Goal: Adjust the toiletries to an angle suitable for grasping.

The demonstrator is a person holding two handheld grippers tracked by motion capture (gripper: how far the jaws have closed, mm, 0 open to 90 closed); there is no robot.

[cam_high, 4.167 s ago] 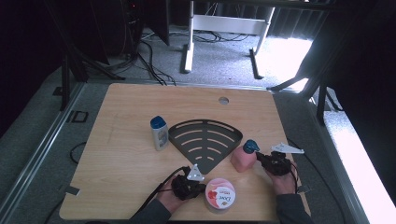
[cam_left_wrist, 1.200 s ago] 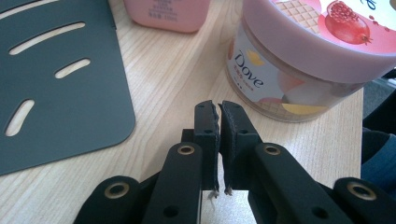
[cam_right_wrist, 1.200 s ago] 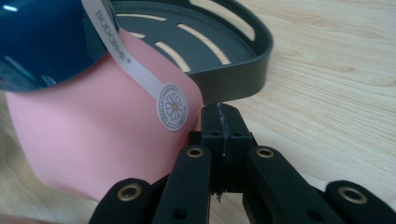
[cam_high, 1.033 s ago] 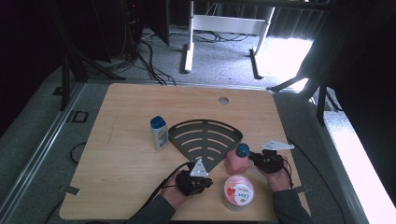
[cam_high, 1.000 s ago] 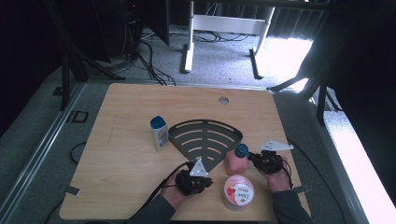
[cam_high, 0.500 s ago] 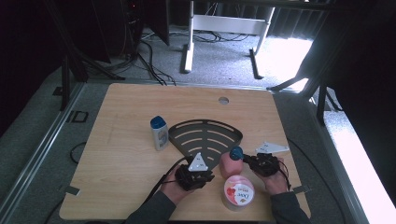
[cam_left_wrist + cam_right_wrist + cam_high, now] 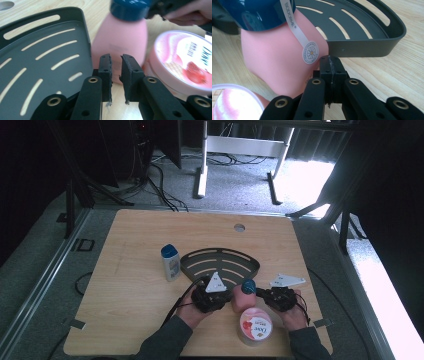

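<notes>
The pink bottle (image 7: pixel 244 298) has moved closer to the black rack (image 7: pixel 221 263) (likely going in). Left gripper (image 7: pixel 115 65) is narrowly parted and empty; right gripper (image 7: pixel 329 62) is closed, pressing against the bottle.

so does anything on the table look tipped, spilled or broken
Nothing stands out. The pink bottle with a dark blue cap stands upright beside the black slotted corner tray; the round pink-lidded tub and small white bottle with a blue cap look intact.
</notes>
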